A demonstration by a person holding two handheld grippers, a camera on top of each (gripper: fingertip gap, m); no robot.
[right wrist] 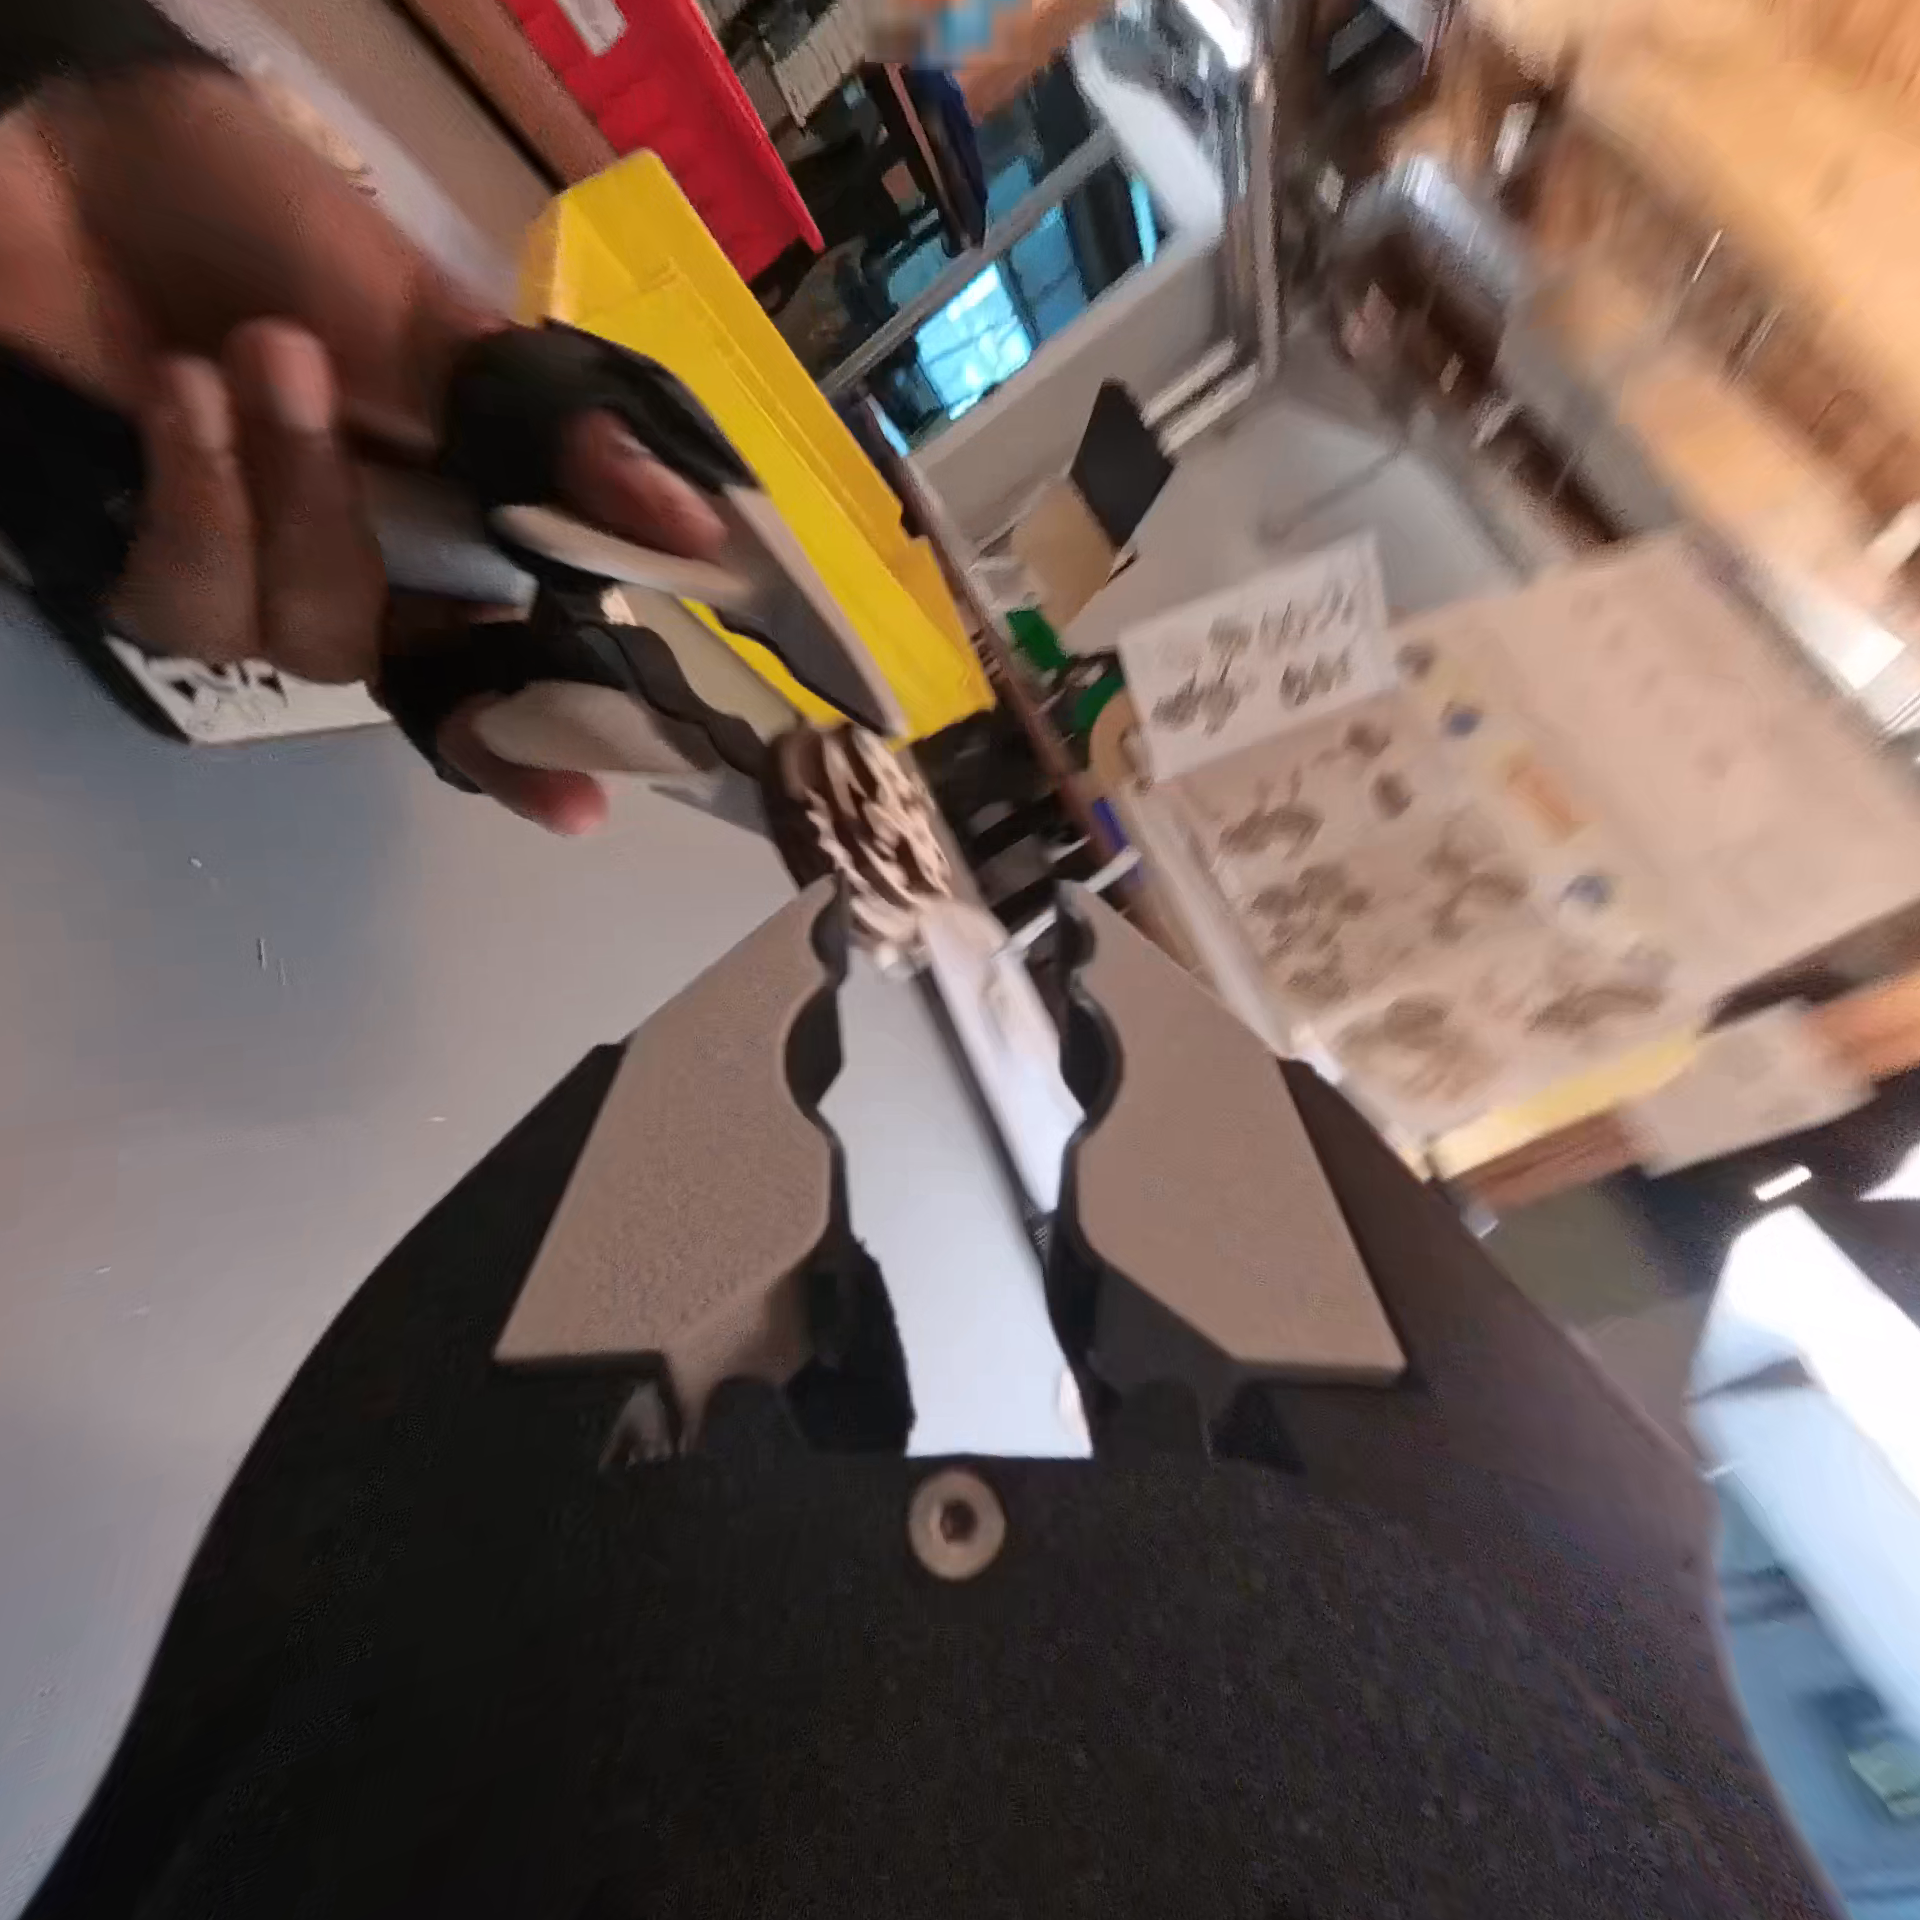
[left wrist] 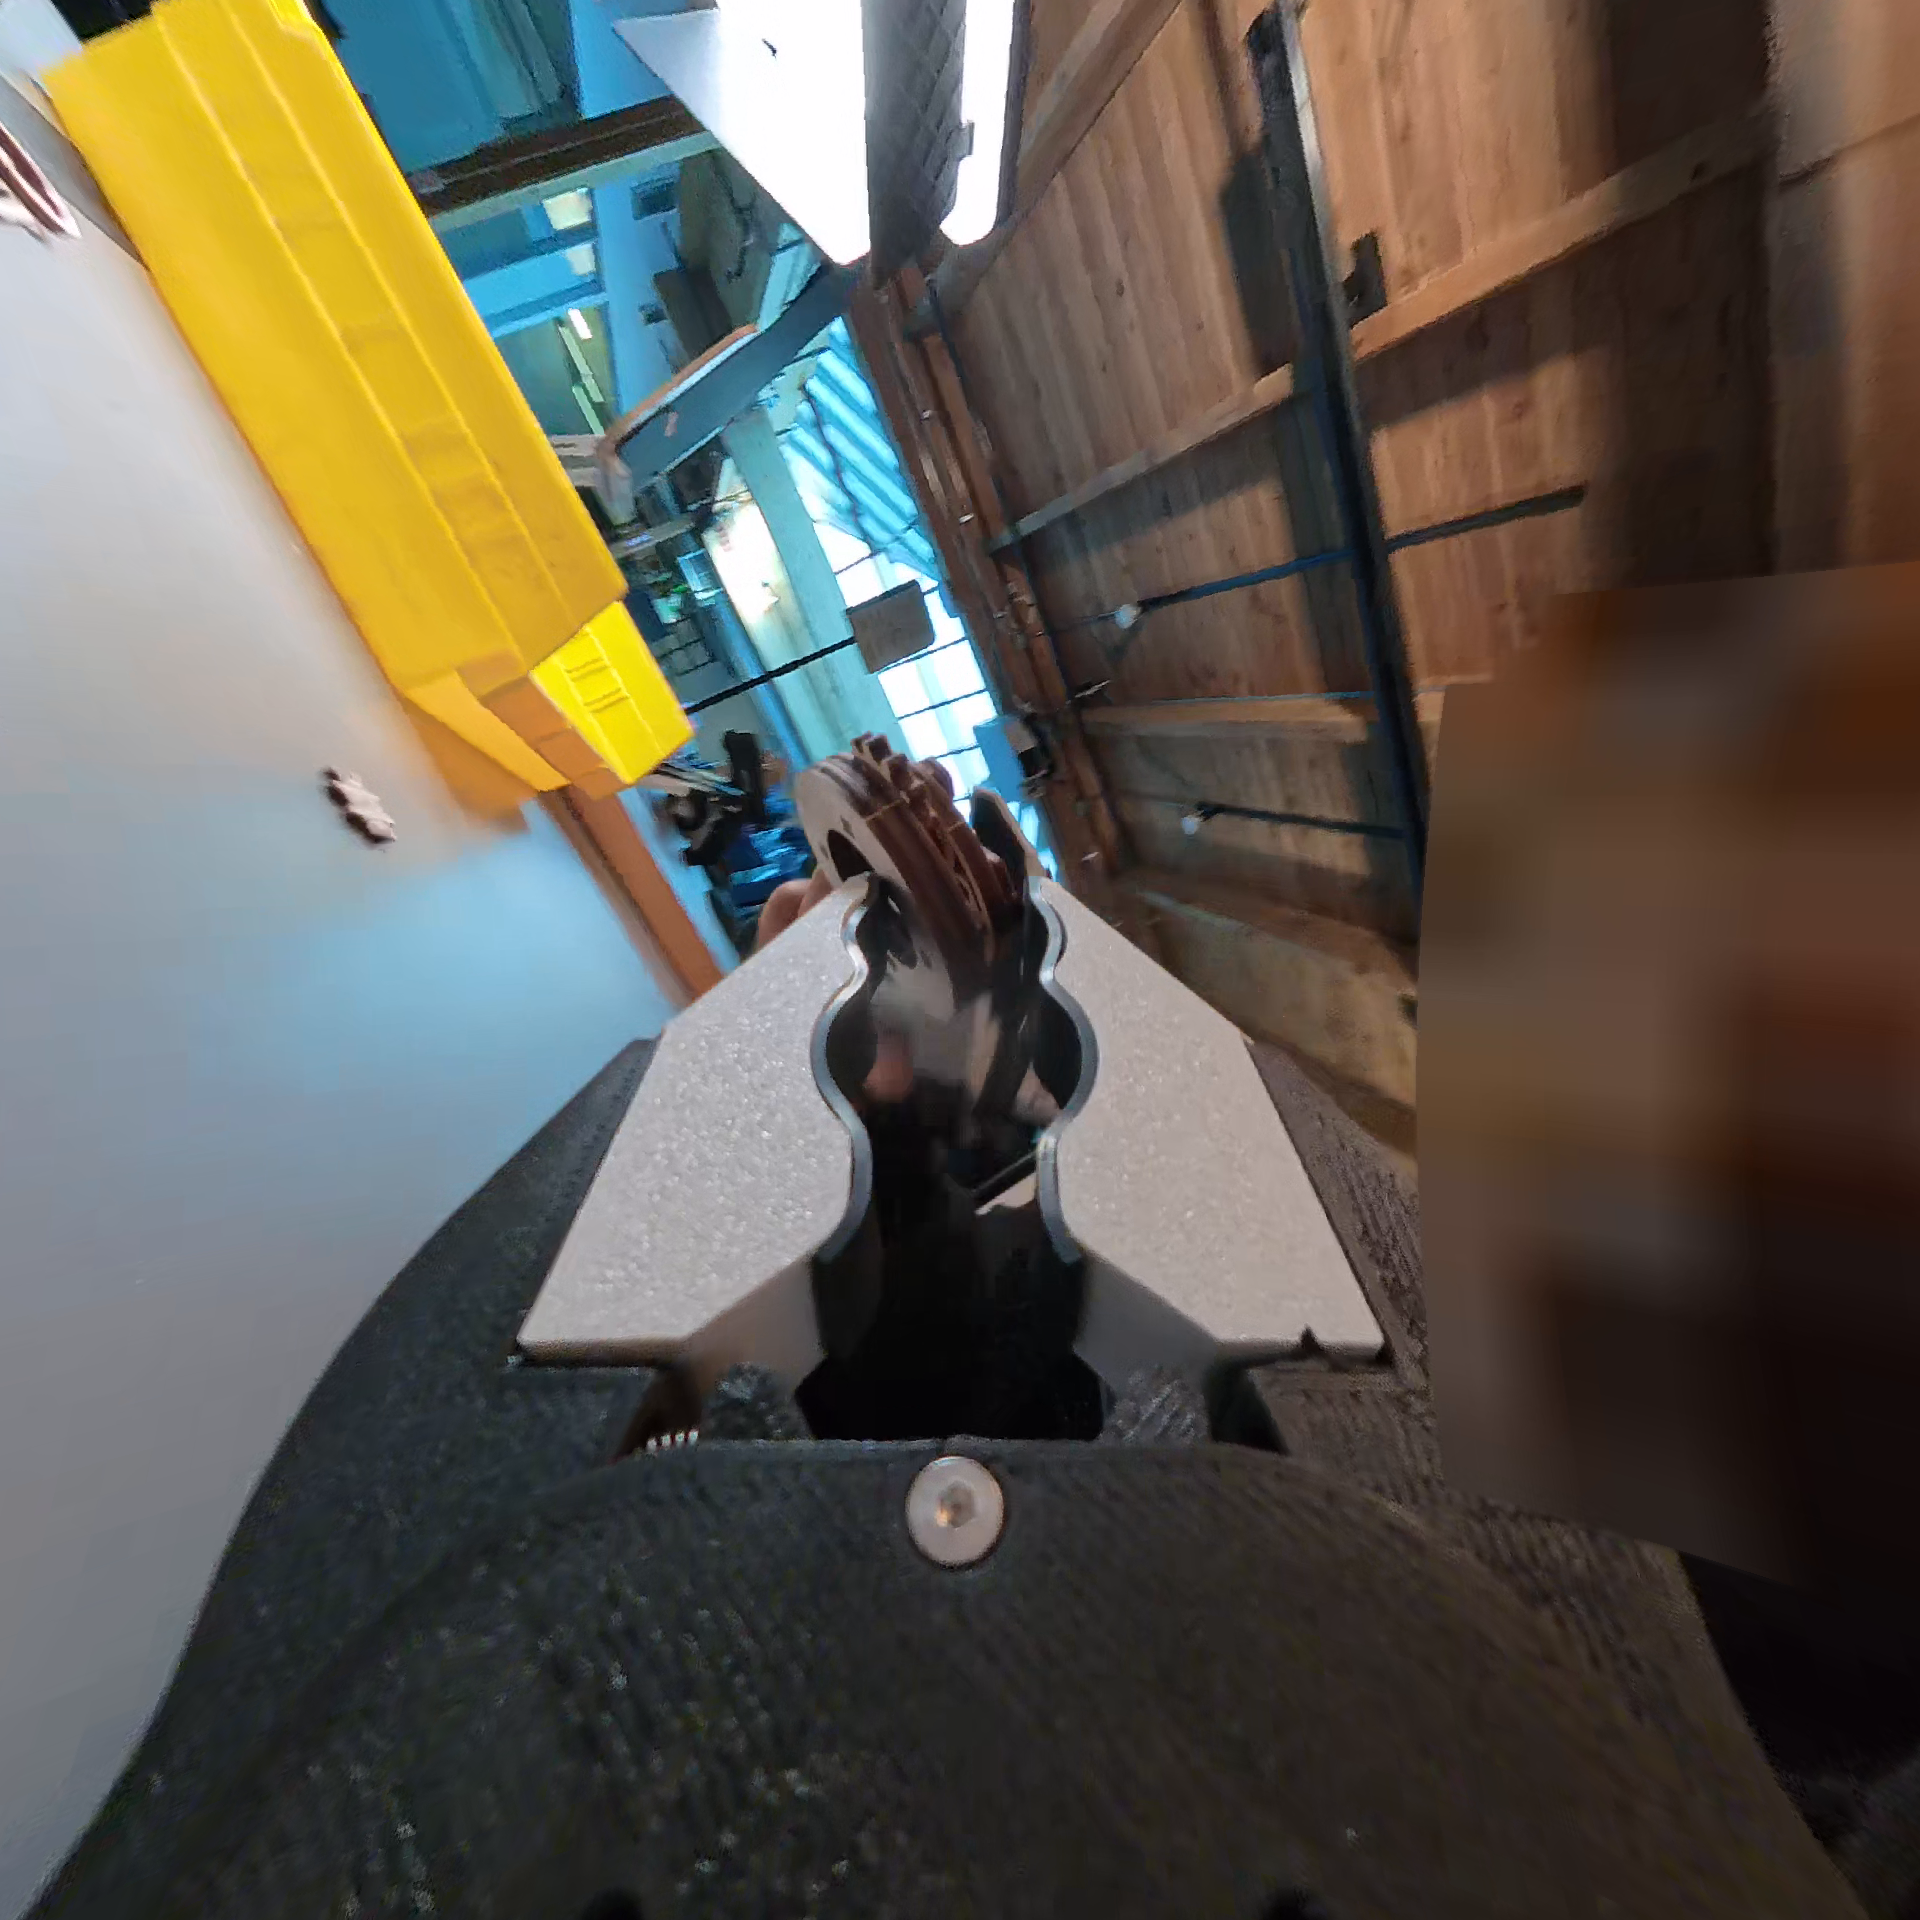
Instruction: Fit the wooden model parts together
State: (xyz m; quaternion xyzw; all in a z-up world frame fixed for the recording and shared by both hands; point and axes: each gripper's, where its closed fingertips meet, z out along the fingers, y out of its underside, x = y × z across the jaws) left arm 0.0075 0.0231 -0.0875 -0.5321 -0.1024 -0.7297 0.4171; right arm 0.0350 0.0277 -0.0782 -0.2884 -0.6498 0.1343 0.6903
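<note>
The wooden model [left wrist: 902,844] is partly hidden behind the tips of the left gripper [left wrist: 951,904], so its lower half cannot be seen. In the right wrist view the model [right wrist: 868,831] is blurry. The paper sheets [right wrist: 1423,810] are too smeared to make out. The yellow bin [left wrist: 312,343] is cut off at the top edge. A small dark piece [left wrist: 358,805] on the table is perhaps another part.
</note>
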